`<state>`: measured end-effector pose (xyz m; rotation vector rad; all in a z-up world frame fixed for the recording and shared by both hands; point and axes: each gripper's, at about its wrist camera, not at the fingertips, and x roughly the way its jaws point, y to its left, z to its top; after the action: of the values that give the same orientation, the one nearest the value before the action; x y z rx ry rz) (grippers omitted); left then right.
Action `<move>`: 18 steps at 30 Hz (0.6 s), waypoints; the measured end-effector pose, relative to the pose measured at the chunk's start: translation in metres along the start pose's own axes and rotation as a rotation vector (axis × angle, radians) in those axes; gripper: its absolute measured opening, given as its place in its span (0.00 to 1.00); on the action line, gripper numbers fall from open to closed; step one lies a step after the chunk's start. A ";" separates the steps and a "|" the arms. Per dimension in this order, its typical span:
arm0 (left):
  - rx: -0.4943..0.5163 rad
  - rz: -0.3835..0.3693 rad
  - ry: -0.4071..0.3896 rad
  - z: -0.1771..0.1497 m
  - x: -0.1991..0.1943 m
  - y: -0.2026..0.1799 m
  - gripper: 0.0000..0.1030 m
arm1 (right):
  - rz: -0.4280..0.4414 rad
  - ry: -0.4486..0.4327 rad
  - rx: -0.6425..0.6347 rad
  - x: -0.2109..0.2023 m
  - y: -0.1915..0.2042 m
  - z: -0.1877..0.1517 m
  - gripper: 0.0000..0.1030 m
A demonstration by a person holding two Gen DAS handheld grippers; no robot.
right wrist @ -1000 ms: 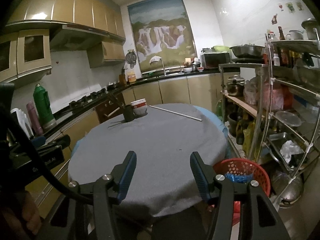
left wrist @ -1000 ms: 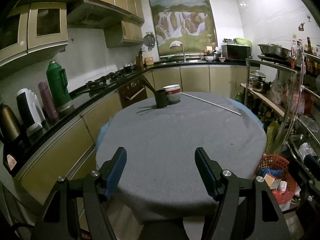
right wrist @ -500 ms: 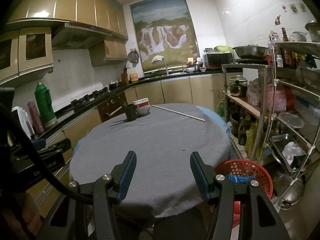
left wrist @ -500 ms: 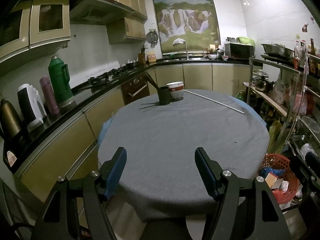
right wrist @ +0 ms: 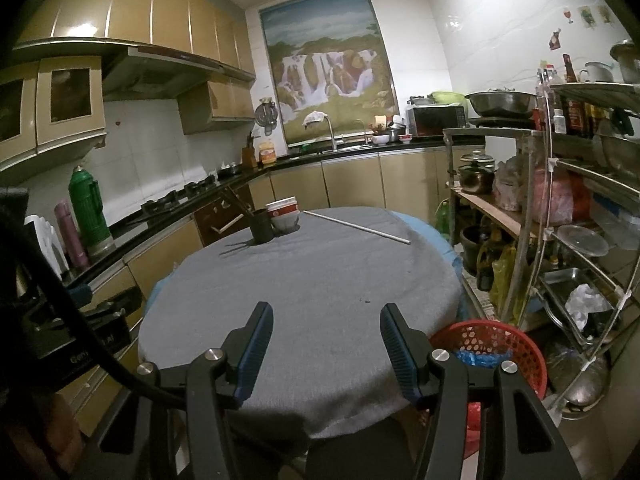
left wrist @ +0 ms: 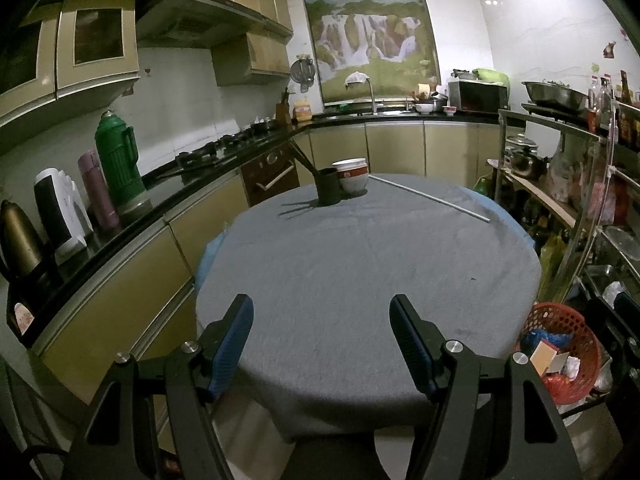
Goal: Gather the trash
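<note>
You hold the left gripper (left wrist: 321,340) and the right gripper (right wrist: 326,342) low in each frame, both spread wide and holding nothing, above the near edge of a round table (left wrist: 360,264) draped in grey cloth. At the table's far side, upper centre of the frame, a dark cup (left wrist: 329,186) with sticks touches a stack of bowls (left wrist: 352,176); a thin white rod (left wrist: 430,199) lies to their right. The trash sits in the red mesh basket (left wrist: 560,356) at lower right, beside the table, near a metal rack (right wrist: 576,208). A green thermos (left wrist: 120,162) stands on the black counter (left wrist: 224,160) at left.
</note>
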<state>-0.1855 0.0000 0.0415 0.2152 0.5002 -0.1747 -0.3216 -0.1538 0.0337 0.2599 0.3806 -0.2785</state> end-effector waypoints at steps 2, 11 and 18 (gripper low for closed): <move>0.000 -0.002 0.001 0.000 0.000 0.000 0.69 | -0.001 0.000 -0.002 0.000 0.000 0.001 0.58; 0.005 0.010 0.014 0.000 0.005 -0.001 0.69 | 0.001 0.005 -0.006 0.007 0.002 0.004 0.58; -0.021 0.037 0.042 0.002 0.023 0.009 0.69 | 0.020 0.021 -0.011 0.028 0.007 0.011 0.58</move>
<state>-0.1626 0.0055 0.0328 0.2076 0.5394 -0.1292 -0.2911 -0.1568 0.0339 0.2560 0.3996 -0.2547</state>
